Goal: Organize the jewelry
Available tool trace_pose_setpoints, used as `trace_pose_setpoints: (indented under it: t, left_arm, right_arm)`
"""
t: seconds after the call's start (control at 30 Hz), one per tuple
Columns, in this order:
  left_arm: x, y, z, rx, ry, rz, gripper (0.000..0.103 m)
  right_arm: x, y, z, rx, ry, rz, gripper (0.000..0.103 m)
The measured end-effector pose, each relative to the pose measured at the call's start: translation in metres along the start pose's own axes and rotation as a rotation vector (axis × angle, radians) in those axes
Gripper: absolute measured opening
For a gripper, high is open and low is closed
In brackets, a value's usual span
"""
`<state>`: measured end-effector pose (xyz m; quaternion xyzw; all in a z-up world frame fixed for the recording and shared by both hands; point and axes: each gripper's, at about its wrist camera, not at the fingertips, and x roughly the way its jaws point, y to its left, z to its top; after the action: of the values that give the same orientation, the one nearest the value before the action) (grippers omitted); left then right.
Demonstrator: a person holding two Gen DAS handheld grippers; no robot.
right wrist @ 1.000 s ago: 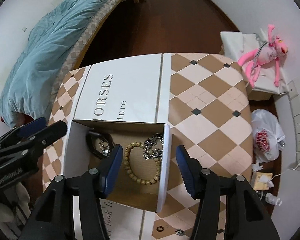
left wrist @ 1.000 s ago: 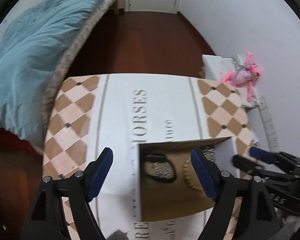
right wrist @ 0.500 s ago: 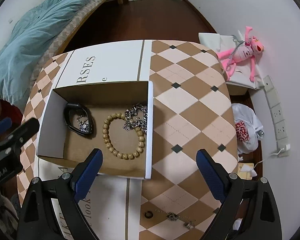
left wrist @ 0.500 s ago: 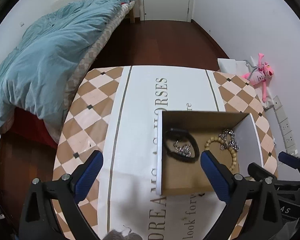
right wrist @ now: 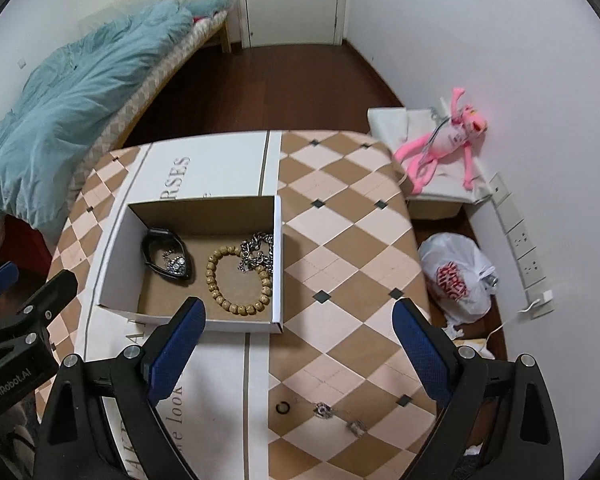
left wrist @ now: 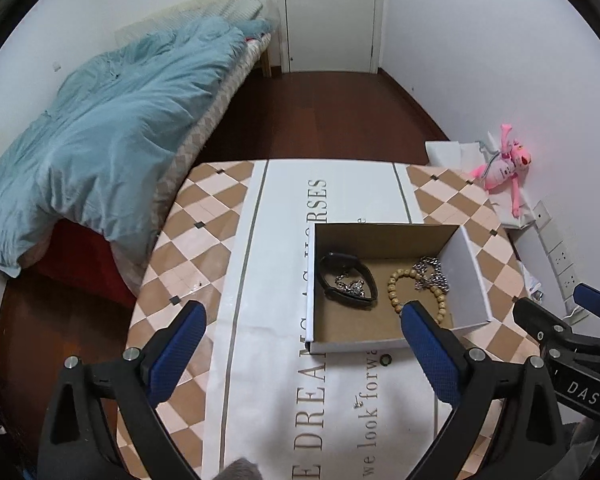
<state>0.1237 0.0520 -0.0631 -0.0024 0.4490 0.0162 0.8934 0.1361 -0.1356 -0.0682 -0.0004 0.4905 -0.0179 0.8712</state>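
Note:
An open cardboard box (left wrist: 470,256) (right wrist: 116,256) stands on the table. In it lie a black band (left wrist: 346,282) (right wrist: 166,254) with a small silver piece, a wooden bead bracelet (left wrist: 396,290) (right wrist: 236,280) and a silver chain (left wrist: 430,272) (right wrist: 256,252). Outside the box lie a small dark ring (left wrist: 386,360) (right wrist: 283,407) and two small silver pieces (right wrist: 324,410) on the table's near side. My left gripper (left wrist: 300,344) is open and empty, held above the table left of the box. My right gripper (right wrist: 296,340) is open and empty above the box's near right corner.
The table has a checked cloth (right wrist: 340,240) with a white printed runner (left wrist: 292,360). A bed with a blue quilt (left wrist: 100,140) stands at the left. A pink plush toy (right wrist: 448,136), a plastic bag (right wrist: 456,276) and wall sockets (right wrist: 520,236) are at the right.
Both grippers have risen and pulled back from the box, and the right one's jaws have spread wider. The box and the jewelry in it have not moved.

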Motion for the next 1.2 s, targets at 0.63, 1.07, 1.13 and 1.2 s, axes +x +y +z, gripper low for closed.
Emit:
trace_pose_setpoints:
  t: [0.63,1.07,1.13,1.2]
  left_arm:
    - [-0.066,0.0,-0.016,-0.017,-0.067,-0.011,0.1]
    - [0.009,-0.014,-0.093,-0.005,0.129,0.049,0.1]
    - [0.019,-0.018,-0.102,0.004,0.156,0.062,0.1]
    - [0.025,-0.02,-0.109,0.003,0.175,0.07,0.1]
  right_arm:
    - [-0.084,-0.013,-0.024,0.086,-0.121,0.073,0.096]
    - [0.025,-0.076,-0.118,0.248,0.134,0.031,0.089]
    - [0.039,-0.085,-0.128,0.269,0.159,0.023,0.085]
    - [0.052,-0.093,-0.136,0.276,0.171,0.006,0.083]
